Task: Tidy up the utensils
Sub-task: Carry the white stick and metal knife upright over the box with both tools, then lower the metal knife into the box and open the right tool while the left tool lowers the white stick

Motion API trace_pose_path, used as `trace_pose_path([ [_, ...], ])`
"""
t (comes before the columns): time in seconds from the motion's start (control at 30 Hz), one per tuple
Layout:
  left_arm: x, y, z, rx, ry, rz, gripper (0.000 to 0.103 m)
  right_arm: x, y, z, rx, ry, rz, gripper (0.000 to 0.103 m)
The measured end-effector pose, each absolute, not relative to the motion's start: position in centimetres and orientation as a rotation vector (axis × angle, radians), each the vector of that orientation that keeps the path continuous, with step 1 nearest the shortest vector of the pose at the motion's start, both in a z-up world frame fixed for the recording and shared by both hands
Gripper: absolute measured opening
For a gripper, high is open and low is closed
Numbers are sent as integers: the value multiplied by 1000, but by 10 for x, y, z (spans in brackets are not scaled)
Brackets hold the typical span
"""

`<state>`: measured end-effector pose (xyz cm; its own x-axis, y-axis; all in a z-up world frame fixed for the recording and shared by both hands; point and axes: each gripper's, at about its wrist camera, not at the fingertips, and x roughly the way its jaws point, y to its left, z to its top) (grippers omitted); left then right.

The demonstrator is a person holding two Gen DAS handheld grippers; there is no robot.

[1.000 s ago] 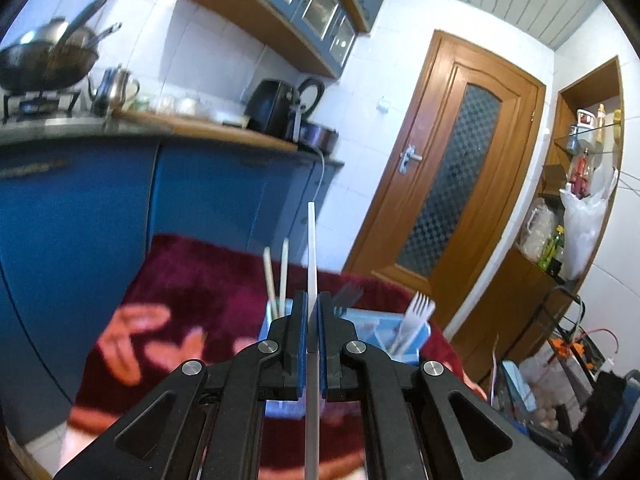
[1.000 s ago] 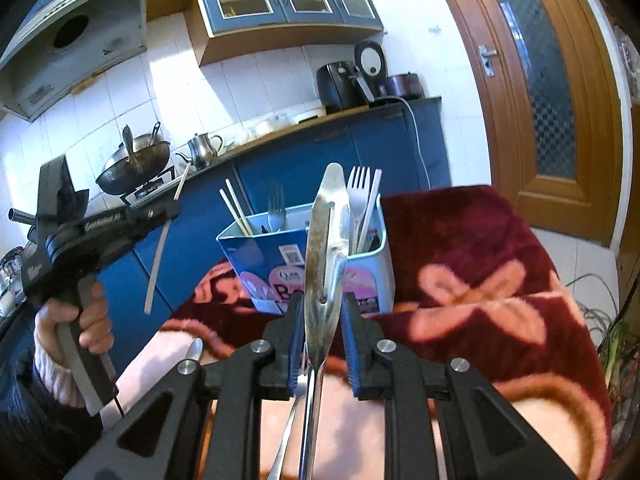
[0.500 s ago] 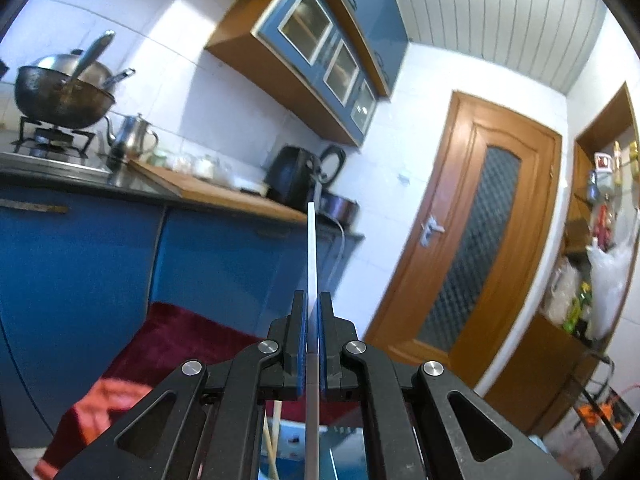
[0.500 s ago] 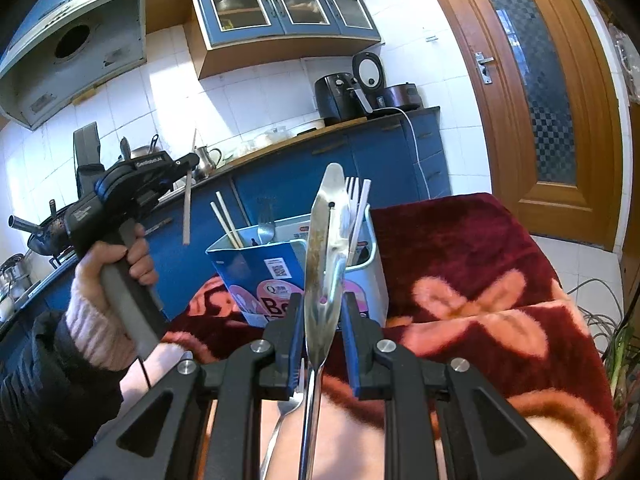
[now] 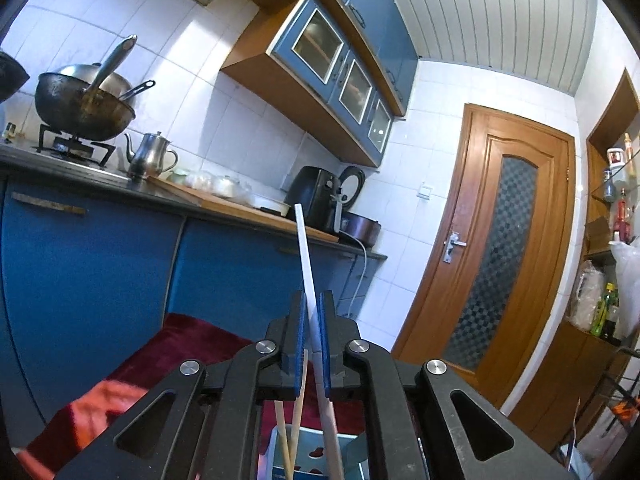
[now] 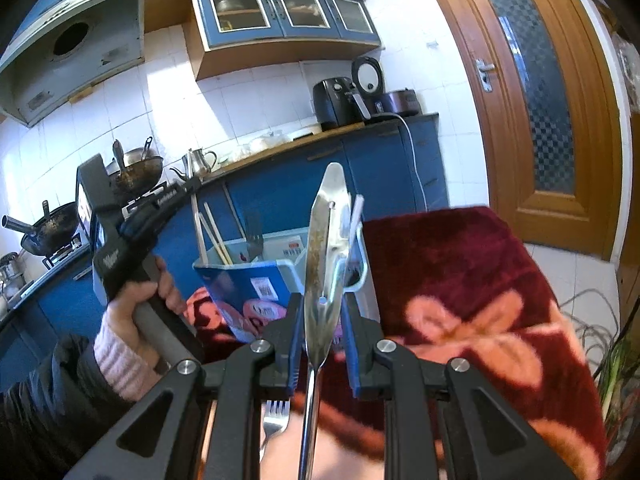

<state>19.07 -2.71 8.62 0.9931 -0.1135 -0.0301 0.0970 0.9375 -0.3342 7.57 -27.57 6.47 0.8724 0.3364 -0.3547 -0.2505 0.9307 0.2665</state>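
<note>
Left tongs opening, white chopstick between the pads, leaning slack, lower end hidden behind the tongs over the blue utensil box. Right tongs clamped on a metal spatula, handle cut off at the bottom edge. Box on the red floral blanket holds two or three chopsticks, one dark fork and a white piece half hidden by the spatula; one more fork lies loose, partly hidden.
</note>
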Motion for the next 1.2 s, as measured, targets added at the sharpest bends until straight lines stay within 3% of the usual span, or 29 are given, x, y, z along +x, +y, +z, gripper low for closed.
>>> trace_pose_path([
  [0.6, 172, -35, 79, -242, -28, -96, 7, 148, -245, 105, 160, 120, 202, 21],
  [1.2, 168, -41, 77, -218, -12, -95, 7, 167, -229, 73, 22, 181, 148, 21],
])
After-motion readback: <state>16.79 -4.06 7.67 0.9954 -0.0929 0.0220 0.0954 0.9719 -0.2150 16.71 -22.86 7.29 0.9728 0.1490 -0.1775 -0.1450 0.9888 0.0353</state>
